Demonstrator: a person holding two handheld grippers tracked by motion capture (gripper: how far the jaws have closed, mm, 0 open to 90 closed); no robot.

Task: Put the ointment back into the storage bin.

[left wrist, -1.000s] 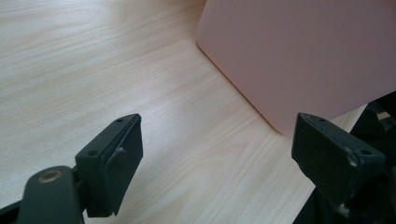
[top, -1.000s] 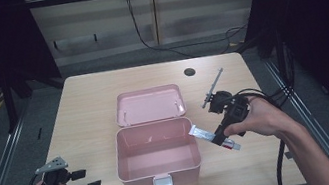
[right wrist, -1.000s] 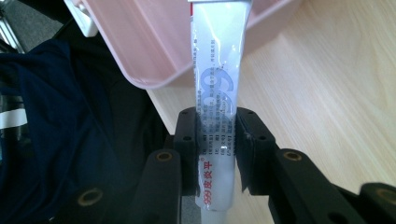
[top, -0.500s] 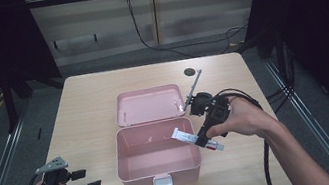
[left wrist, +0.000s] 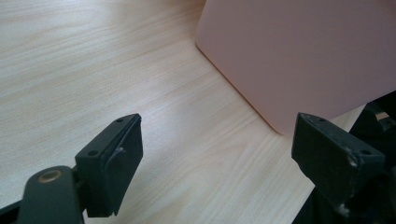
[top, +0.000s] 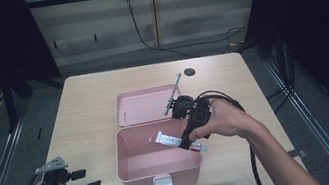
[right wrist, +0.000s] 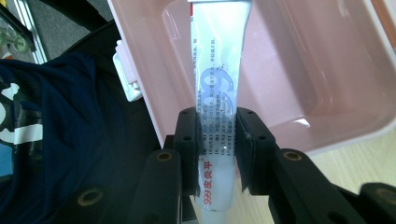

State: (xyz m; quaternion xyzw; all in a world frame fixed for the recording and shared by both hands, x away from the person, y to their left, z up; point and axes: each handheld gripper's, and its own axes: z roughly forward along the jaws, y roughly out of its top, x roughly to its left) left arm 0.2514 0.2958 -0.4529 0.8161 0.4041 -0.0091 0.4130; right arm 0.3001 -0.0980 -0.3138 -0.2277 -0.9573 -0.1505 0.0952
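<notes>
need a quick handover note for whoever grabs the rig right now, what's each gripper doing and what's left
Right hand-held gripper: shut on the white ointment tube, held over the open pink box; the tube's far end points into the box, its near end sticks out past the box's right wall.
Left hand-held gripper: open, holding nothing, low over the table near the box's front left corner.
Box: lid folded back flat behind it; no items visible on the box floor.
Done: tube picked up and brought to the box.
Left: probably lower the tube in and release; closing the lid may follow.
</notes>
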